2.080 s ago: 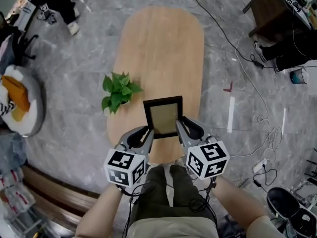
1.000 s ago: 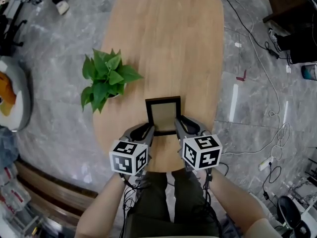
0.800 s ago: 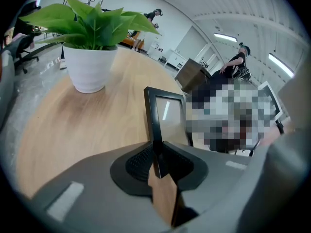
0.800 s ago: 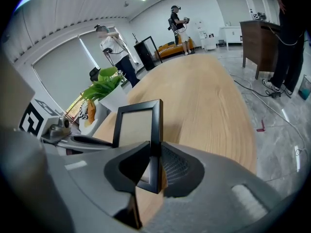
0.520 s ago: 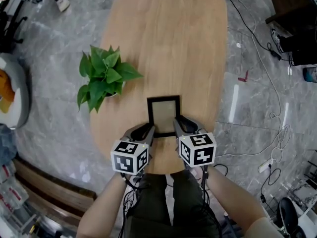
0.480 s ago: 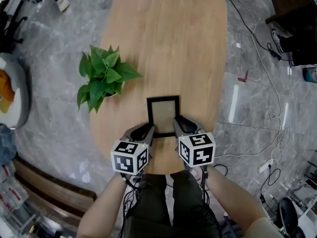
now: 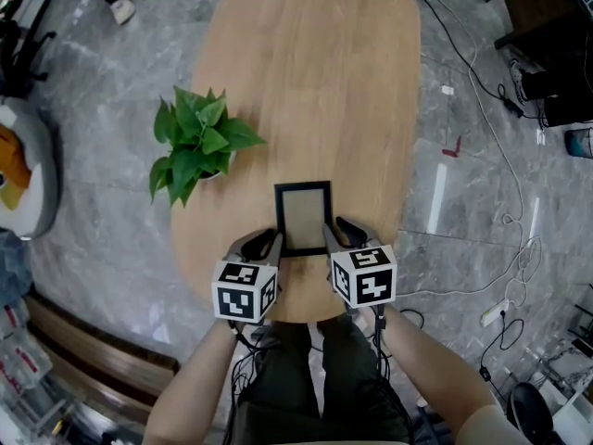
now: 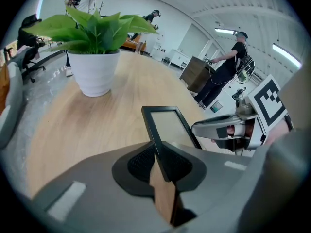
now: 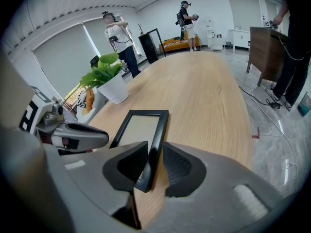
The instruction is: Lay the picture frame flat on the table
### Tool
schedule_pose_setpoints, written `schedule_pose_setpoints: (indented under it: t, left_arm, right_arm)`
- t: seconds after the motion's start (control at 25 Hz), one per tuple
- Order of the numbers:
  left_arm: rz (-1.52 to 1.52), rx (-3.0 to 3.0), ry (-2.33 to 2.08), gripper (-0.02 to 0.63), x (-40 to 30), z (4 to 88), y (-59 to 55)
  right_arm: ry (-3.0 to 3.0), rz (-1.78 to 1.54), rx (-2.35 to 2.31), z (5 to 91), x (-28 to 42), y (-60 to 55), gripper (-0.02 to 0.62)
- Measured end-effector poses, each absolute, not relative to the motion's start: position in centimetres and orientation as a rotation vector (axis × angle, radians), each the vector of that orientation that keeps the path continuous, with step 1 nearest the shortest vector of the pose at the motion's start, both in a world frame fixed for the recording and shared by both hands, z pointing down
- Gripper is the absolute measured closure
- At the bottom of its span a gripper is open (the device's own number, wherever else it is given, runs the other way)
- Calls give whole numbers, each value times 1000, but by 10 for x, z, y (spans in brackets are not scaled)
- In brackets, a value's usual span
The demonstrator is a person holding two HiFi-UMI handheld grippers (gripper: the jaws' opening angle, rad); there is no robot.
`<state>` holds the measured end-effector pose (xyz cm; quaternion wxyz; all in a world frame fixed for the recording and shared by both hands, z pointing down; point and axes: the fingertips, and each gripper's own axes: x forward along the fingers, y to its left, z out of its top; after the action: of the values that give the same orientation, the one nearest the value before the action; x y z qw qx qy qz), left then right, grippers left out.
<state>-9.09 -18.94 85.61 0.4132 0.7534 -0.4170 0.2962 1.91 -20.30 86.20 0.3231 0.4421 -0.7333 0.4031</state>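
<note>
Left tool (image 7: 271,244), right tool (image 7: 334,234) grip picture frame (image 7: 303,213) (seemingly flat on table (image 7: 315,82)).

The black-edged picture frame (image 7: 303,213), its pale panel blank and facing up, lies back almost flat over my end of the oval wooden table (image 7: 315,82). My left gripper (image 7: 271,244) and right gripper (image 7: 334,235) clamp its two side rails near the lower corners.
</note>
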Motion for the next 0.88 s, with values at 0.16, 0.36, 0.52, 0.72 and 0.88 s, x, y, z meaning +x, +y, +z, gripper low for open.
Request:
schedule_pose_setpoints:
  t: [0.16,0.36,0.52,0.72,0.88]
  left_arm:
    - [739,1921,-1080,554,-96,829,-195]
    - [725,1974,-1115,568,-97,777,-200]
    - [678,2011,-1144,574,-97,727,-203]
    - [626,2102,-1181,578,-94,651,-211]
    - [710,2281,-1231,586,-88,589,-216]
  right_arm:
    - [-1939,1013,1154,836,27,-204,499]
    - [-1992,980,1168,781,33,-207,538]
    - [-2047,950,1206,724,37,-214,552]
    - [-2141,845,1221,645,34,-223,551]
    - [-2219,765,1234,581,32,-224,552]
